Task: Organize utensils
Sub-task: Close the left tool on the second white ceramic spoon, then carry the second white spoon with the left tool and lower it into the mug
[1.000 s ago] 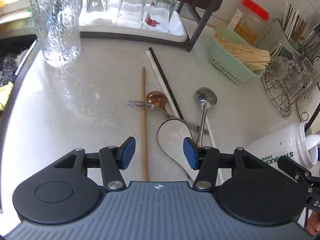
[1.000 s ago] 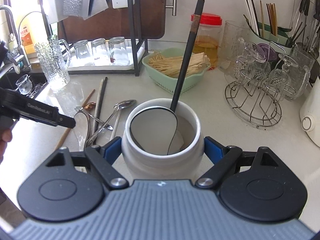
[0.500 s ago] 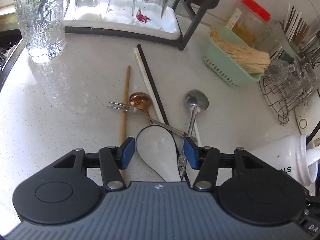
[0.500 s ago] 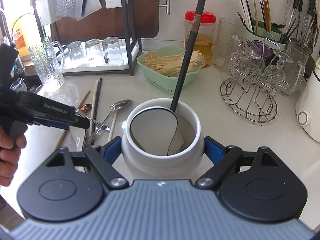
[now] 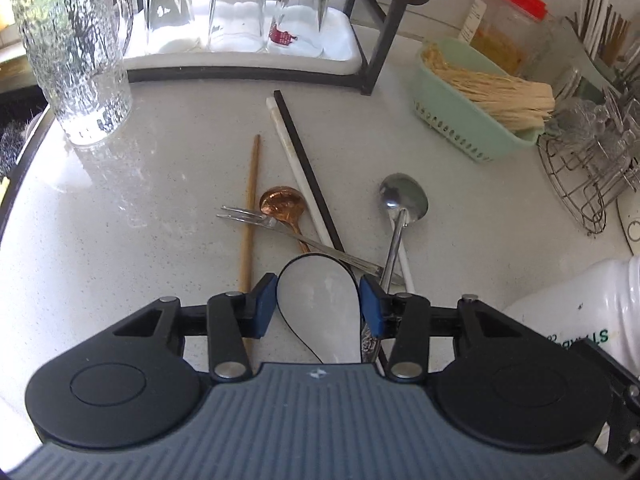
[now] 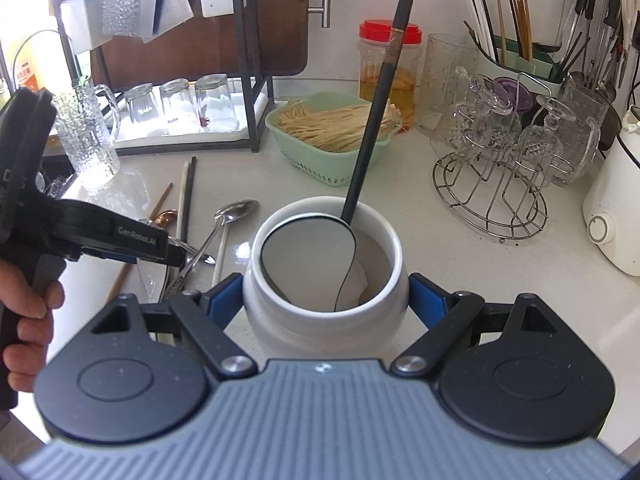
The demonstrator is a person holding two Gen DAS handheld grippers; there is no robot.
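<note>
Sorting is only begun: one black-handled ladle (image 6: 320, 256) stands in the white jar (image 6: 324, 320), which the right gripper (image 6: 326, 300) clamps by its sides. The left gripper (image 5: 318, 306) has been closing around the white spoon (image 5: 320, 304) on the counter (image 5: 120, 220); its pads look touching (not surely). A fork (image 5: 280, 226), copper spoon (image 5: 282, 202), steel spoon (image 5: 402, 200) and chopsticks (image 5: 300, 168) wait. Writing: "GenRoboLAI" on the left tool; jar print unreadable.

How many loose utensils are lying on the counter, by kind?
Chopsticks: 4 (wooden chopstick, black chopstick, white chopstick, second white chopstick partly under the steel spoon)
Spoons: 3 (copper spoon, steel spoon, white spoon)
Forks: 1 (fork)
Total: 8, jar contents excluded.
</note>
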